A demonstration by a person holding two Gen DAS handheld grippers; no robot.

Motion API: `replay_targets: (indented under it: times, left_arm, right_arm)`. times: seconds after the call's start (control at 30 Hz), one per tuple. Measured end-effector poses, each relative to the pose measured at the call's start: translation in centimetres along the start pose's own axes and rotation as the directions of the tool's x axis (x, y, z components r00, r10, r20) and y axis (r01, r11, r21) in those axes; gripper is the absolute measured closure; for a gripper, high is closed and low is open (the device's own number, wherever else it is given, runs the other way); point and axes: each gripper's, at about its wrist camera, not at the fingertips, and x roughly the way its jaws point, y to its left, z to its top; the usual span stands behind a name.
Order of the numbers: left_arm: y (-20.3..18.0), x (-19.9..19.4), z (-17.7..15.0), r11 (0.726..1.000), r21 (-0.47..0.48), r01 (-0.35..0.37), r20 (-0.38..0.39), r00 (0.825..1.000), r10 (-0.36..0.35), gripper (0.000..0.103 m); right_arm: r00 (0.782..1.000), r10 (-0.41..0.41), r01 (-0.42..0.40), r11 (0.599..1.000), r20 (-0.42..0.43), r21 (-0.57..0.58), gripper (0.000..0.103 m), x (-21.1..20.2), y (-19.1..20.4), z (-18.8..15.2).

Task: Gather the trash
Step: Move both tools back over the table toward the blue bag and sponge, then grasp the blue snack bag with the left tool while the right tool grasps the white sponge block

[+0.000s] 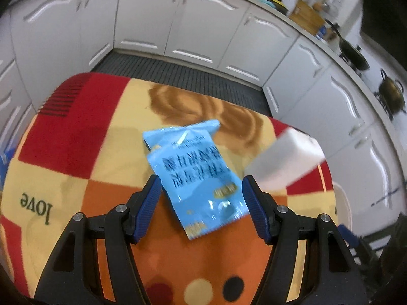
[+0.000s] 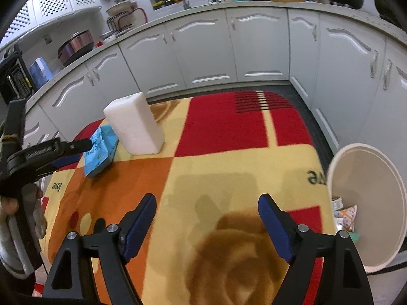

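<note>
Left wrist view: the left gripper (image 1: 202, 207) stands released at lower centre, a blue snack packet (image 1: 195, 175) between its jaws, untouched, on the patterned desk (image 1: 76, 152).

Right wrist view: the right gripper (image 2: 207, 228) hangs released and empty at lower centre; at right, a white bin (image 2: 376, 178) holds crumpled wrappers (image 2: 346, 218).

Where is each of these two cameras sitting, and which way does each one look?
Left wrist view: on the left gripper, looking down along its open fingers at a blue snack packet on the patterned tablecloth; only the gripper's own fingers show.
Right wrist view: on the right gripper, looking down across the cloth toward the white cabinets, a trash bin at right; a hand holding the left gripper shows at left.
Shared: the packet, the white block, the cloth and the cabinets.
</note>
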Motion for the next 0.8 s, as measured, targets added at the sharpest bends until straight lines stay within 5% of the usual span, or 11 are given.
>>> replay_targets:
  times: [0.3, 0.63, 0.8]
  left_arm:
    - [0.5, 2.4, 1.7, 0.999, -0.051, -0.011, -0.007, 1.0, 0.01, 0.038]
    - [-0.2, 4.8, 2.3, 0.998, 0.013, -0.058, -0.035, 0.998, 0.058, 0.039]
    - [0.1, 3.9, 2.3, 0.998, 0.043, -0.036, -0.031, 0.999, 0.037, 0.062]
  right_arm:
    - [0.999, 0.049, -0.048, 0.998, 0.015, -0.042, 0.017, 1.5, 1.9, 1.9]
    - [0.993, 0.113, -0.111, 0.992, 0.042, -0.055, 0.016, 3.4, 3.9, 4.0]
    - [0.989, 0.137, -0.133, 0.989, 0.054, -0.067, 0.016, 3.9, 5.1, 4.7]
